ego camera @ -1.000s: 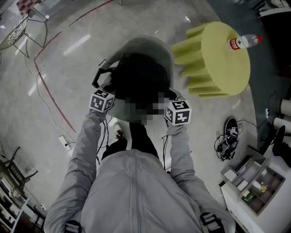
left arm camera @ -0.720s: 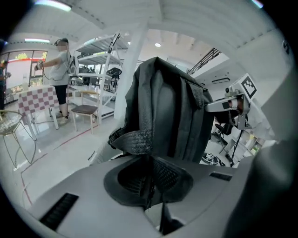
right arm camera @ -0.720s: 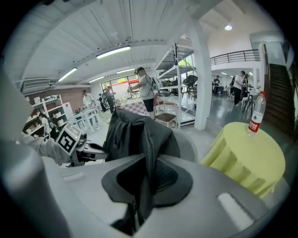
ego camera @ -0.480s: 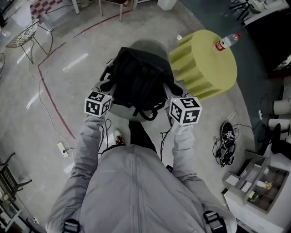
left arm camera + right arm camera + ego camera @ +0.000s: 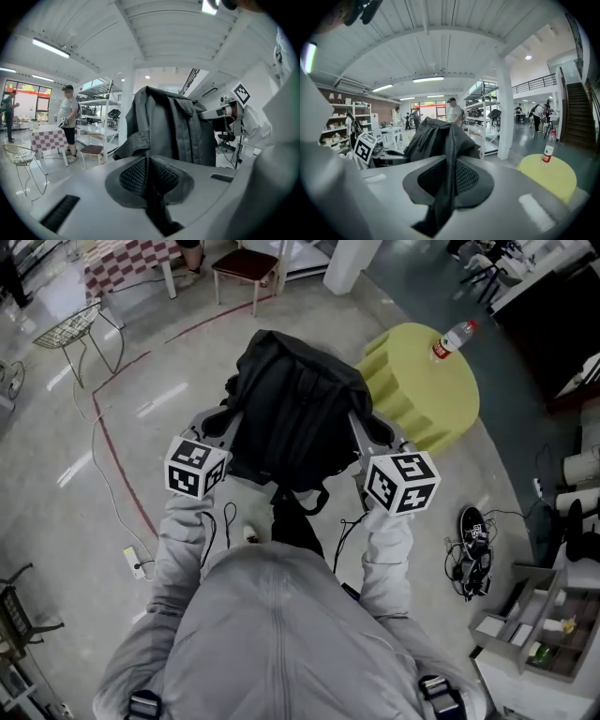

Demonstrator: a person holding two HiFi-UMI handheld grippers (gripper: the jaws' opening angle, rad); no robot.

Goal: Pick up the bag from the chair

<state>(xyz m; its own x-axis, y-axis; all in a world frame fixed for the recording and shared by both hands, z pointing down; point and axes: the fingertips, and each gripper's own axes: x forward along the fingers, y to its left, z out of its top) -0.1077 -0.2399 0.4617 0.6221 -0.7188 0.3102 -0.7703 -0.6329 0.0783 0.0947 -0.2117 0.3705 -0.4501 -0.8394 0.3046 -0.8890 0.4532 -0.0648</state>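
now | left claw [image 5: 223, 421], just tightening, and right claw [image 5: 371, 432] grip bag [image 5: 295, 409] | its underside hidden

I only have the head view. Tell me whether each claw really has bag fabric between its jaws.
Observer: Left gripper view: the left claw is pinched on a woven strap of the bag. Its jaws have just been closing on that strap.
Operator: Now report the right one.
Observer: Right gripper view: the right claw is shut on a black strap that runs down from the bag between its jaws.
Operator: Tell me what stands beyond the bag.
Observer: Right gripper view: a person in a cap, beside white shelving.
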